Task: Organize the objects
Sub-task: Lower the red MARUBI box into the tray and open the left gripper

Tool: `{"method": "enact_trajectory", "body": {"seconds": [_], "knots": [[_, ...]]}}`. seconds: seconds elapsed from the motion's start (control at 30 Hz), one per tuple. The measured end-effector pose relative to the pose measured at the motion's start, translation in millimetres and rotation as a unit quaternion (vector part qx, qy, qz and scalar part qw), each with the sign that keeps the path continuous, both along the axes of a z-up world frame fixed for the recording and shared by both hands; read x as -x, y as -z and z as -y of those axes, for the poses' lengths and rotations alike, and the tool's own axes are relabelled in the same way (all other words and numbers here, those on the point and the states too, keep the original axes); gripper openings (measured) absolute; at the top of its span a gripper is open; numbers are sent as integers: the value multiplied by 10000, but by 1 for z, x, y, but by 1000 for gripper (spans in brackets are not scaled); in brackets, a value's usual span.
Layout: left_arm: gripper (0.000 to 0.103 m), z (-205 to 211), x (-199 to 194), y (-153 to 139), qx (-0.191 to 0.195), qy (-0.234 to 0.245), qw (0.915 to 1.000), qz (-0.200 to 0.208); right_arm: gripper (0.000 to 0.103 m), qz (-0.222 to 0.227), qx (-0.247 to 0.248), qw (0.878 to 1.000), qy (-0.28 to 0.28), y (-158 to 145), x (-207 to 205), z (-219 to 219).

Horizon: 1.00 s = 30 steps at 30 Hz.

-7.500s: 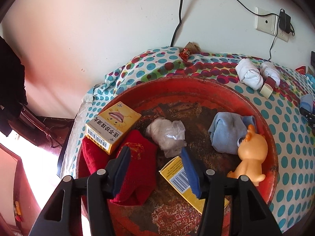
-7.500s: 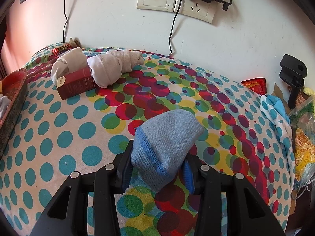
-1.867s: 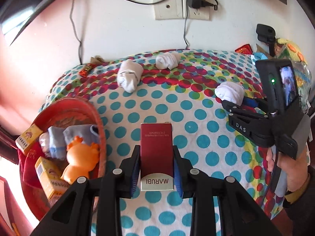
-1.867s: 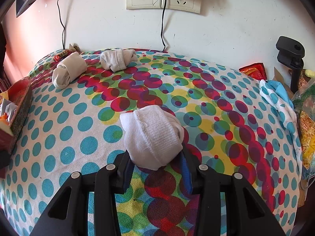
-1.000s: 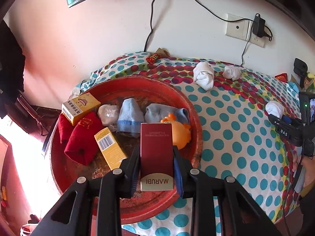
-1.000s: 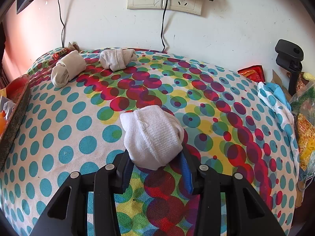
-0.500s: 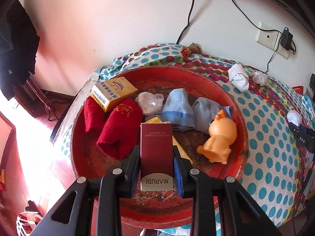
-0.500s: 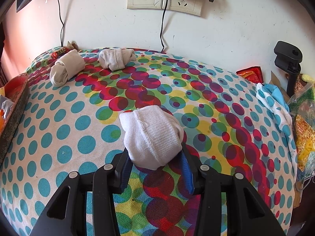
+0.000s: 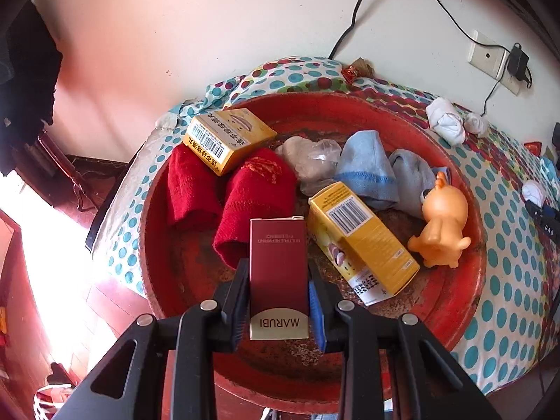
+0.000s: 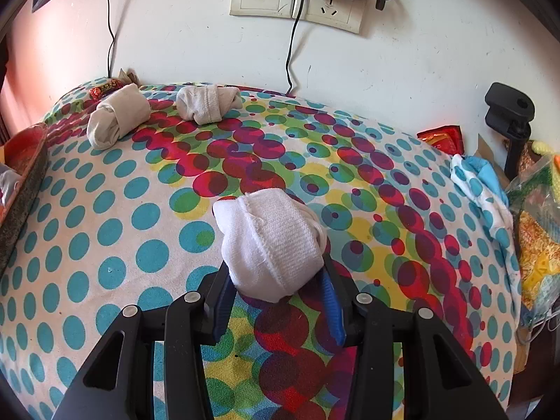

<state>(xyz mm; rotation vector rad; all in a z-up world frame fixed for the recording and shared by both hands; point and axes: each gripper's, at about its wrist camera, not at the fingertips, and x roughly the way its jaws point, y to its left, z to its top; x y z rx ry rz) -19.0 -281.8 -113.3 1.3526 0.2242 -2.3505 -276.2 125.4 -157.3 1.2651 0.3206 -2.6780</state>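
Item: maroon box (image 9: 279, 273), clamped in left gripper (image 9: 279, 306) fingers, now carried from the polka-dot bed (image 10: 105, 210) to above the red basin (image 9: 455, 294); release pending. Right gripper (image 10: 276, 294) unmoved, fingers clamped on 1 white rolled sock (image 10: 269, 241) over the bed.

left gripper (image 9: 278, 301) tilts steeply down, its jaws clamped on a dark red marubi box (image 9: 278, 273); right gripper (image 10: 276, 294) angles down, jaws pinching a rolled white sock (image 10: 269, 241)
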Motion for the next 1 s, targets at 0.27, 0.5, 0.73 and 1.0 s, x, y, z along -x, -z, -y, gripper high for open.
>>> {"method": "enact_trajectory", "body": {"seconds": [0.27,0.5,0.73,1.0], "knots": [[30,9,0,18,-82,333,9994,42,41,-69,-192,9998,9,0,-2,9],[30,13,-2,24,-219,372,9990,-67,40,-147,-404,9991,24,0,-4,14],[31,15,-6,21,-197,369,9988,-235,40,-187,-506,9985,24,0,-7,19],[51,8,-7,19,41,440,9989,-150,41,-216,-582,9981,25,0,-8,21]]}}
